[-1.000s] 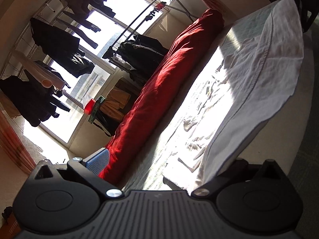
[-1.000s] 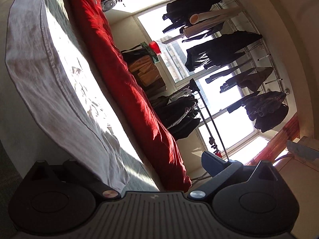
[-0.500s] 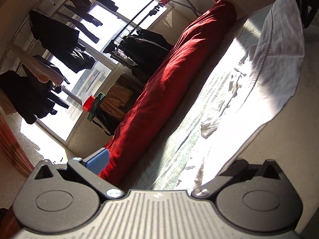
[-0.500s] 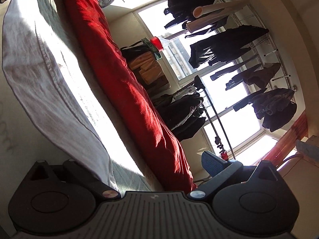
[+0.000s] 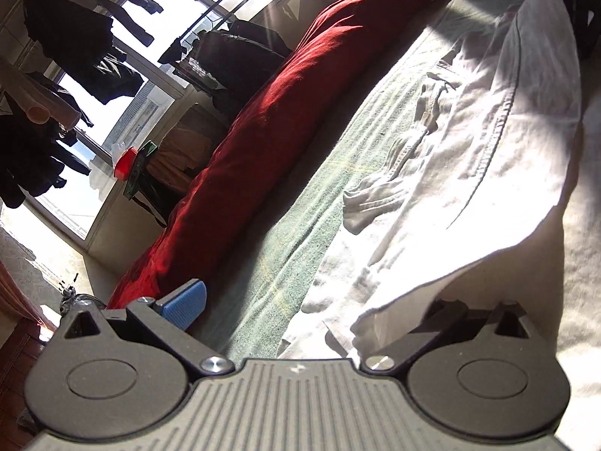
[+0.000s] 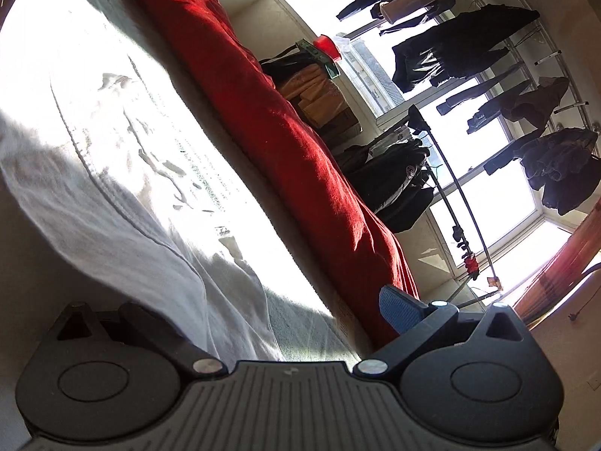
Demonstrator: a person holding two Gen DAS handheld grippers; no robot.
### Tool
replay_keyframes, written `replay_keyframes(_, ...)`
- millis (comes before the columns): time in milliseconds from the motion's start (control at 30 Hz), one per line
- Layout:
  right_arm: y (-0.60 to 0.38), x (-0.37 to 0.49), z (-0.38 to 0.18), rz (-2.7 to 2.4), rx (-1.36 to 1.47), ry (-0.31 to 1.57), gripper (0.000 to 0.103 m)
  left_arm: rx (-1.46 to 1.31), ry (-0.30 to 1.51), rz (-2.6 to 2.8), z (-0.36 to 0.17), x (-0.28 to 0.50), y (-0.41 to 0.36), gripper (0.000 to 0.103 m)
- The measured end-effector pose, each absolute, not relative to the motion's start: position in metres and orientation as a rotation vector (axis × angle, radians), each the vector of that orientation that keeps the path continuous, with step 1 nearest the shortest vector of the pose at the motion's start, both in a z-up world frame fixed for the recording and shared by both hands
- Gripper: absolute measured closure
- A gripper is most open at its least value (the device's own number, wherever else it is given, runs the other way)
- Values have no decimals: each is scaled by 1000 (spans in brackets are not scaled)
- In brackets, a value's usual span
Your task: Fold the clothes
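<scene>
A white shirt (image 5: 469, 143) lies spread on the green bed sheet (image 5: 300, 218), in bright sun. Its near edge hangs over the side of the bed closest to the cameras. A long red blanket roll (image 5: 285, 112) lies along the far side of the bed, next to the sheet.

The left gripper (image 5: 311, 308) is low at the near edge of the bed. Its jaws are wide open. One blue finger pad (image 5: 184, 302) sits over the sheet. The other finger is hidden under a fold of the shirt, so nothing is pinched.

The right gripper (image 6: 263, 323) is also at the near edge. Its jaws are wide open too. One blue pad (image 6: 398, 312) shows beside the red blanket roll (image 6: 270, 120). The white shirt (image 6: 112, 195) drapes over the other finger.

Dark clothes (image 6: 450, 49) hang by the big window (image 6: 480, 173) behind the bed.
</scene>
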State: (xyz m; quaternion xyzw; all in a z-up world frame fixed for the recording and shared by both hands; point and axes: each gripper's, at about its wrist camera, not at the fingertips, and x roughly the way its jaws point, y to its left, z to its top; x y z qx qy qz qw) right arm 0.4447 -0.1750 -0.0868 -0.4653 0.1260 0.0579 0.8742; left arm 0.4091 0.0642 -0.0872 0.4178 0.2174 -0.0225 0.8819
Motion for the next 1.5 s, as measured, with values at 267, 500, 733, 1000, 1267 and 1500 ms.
replay_keyframes(267,-189,415,-71,209,-908,349,0,846,475,-92,-68,372,76,0)
replay_keyframes(500,-212,379,-58,294,-783,434,0,689,523,-122,-58,343,92,0)
replay_keyframes(733,-211,372,-68,366,-757,472,0,592,559,-180,-56,334,93,0)
replay_keyframes(1000,-207,396,-69,293,-817,438,0,671,572,-118,-66,353,100,0)
replay_keyframes(1267,-204,433,-67,209,-877,399,0,681,532,-22,-55,391,122,0)
replay_keyframes(1500,-209,478,-62,147,-827,387,0,656,505,65,-48,436,130,0)
